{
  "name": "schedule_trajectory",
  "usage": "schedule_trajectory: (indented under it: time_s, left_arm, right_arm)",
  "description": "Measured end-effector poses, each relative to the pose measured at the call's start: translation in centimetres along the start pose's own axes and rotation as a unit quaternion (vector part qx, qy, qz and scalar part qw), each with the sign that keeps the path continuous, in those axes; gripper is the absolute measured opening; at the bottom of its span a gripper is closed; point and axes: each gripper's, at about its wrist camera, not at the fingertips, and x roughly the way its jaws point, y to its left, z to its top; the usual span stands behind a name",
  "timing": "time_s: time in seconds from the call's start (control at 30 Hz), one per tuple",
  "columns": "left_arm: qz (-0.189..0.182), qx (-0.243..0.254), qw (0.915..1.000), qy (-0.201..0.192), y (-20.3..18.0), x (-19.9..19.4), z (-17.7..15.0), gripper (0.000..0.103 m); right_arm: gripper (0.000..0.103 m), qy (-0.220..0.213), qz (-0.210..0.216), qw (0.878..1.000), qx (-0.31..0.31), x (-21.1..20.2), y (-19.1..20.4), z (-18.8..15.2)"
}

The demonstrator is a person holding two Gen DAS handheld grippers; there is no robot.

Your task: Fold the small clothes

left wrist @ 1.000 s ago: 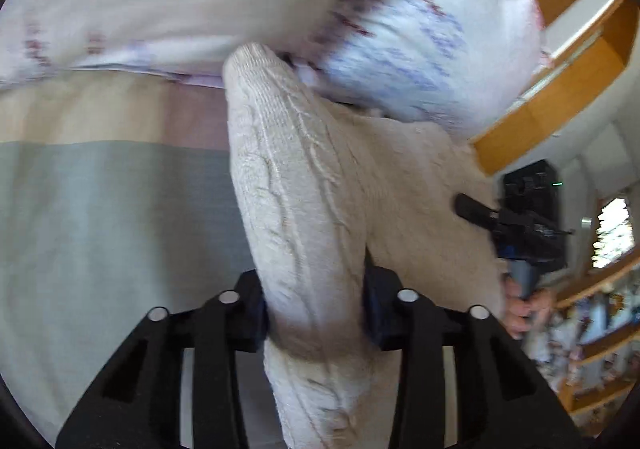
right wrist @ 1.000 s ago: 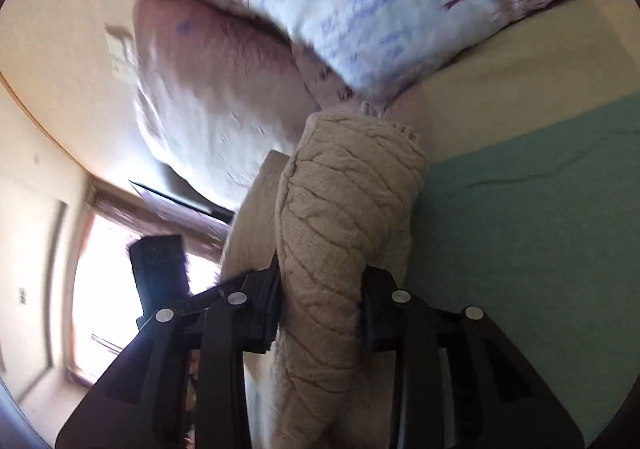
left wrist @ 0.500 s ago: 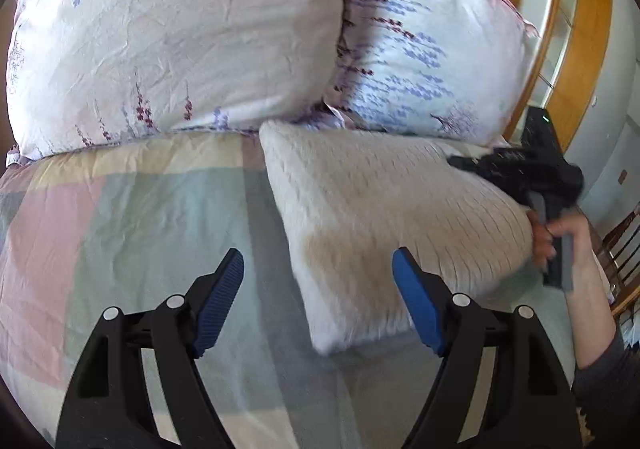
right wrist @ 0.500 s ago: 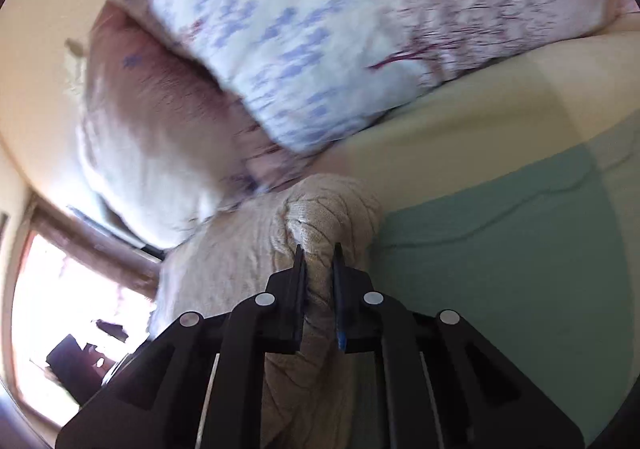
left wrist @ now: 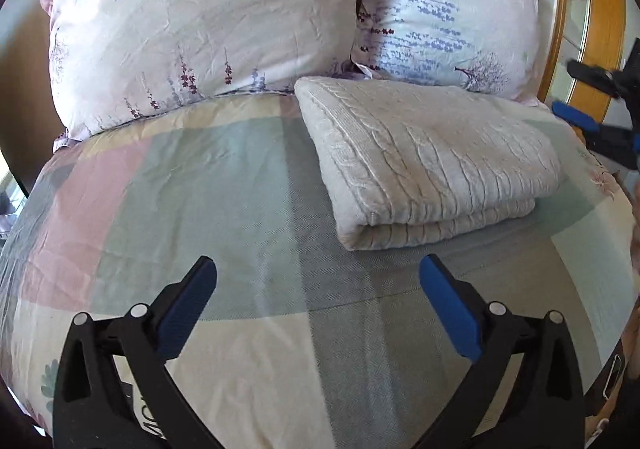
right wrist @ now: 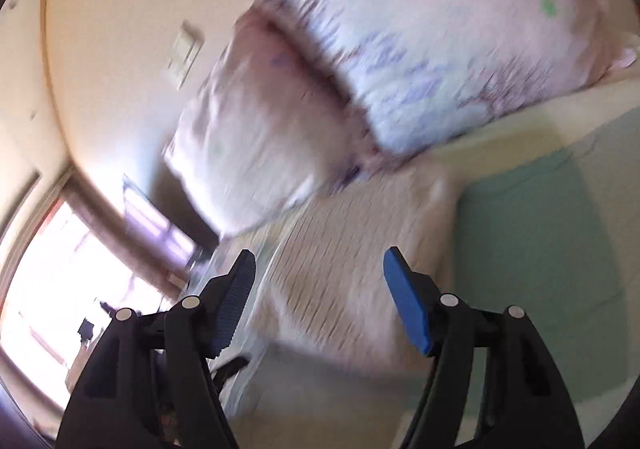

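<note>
A cream cable-knit sweater lies folded in a neat rectangle on the bed, just in front of the pillows. My left gripper is open and empty, held back from the sweater's near folded edge. My right gripper is open and empty above the sweater, in a motion-blurred, tilted view. It also shows at the right edge of the left wrist view, apart from the sweater.
Two floral pillows lean at the head of the bed. The bedspread has pastel checks. A wooden bed frame stands at the right. A bright window is at the left of the right wrist view.
Both grippers let go of the sweater and opened. It now lies folded on the bed. Both grippers have pulled back from it.
</note>
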Motion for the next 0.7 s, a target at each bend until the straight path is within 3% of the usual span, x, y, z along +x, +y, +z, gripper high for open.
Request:
schedule_trajectory:
  time_s: [0.07,0.17,0.27,0.3,0.33,0.4,0.6,0.7]
  left_arm:
    - [-0.011,-0.013,0.9998,0.012,-0.3,0.4,0.1,0.101]
    - [-0.002,-0.026,0.9991,0.034,-0.9,1.5,0.1,0.101]
    - [0.01,-0.033,0.9971,0.068,-1.2,3.0,-0.3,0.101]
    - [0.021,-0.023,0.997,0.07,-1.6,3.1,-0.3,0.101]
    - [0.029,-0.015,0.9968,0.073,-1.8,3.2,-0.4,0.101]
    - [0.033,-0.014,0.9966,0.075,-1.9,3.3,-0.5,0.101]
    - [0.027,-0.016,0.9966,0.076,-1.7,3.3,-0.7,0.101]
    - [0.027,-0.016,0.9967,0.075,-1.8,3.2,-0.7,0.101]
  right_arm:
    - [0.069,0.046,-0.019,0.999,-0.003,2.1,0.2,-1.4]
    - [0.066,0.094,-0.113,0.989,0.021,6.3,-1.8,-2.4]
    - [0.067,0.076,-0.135,0.988,0.012,5.8,-0.7,-2.8]
    - [0.073,0.063,-0.152,0.986,-0.003,5.0,0.4,-3.1]
    - [0.086,0.053,-0.168,0.984,-0.018,4.3,1.0,-3.5]
    - [0.095,0.033,-0.201,0.978,-0.045,3.0,2.1,-4.1]
    - [0.095,0.078,-0.277,0.956,-0.05,3.3,0.5,-8.5]
    - [0.096,0.088,-0.327,0.936,-0.093,4.7,1.6,-9.7]
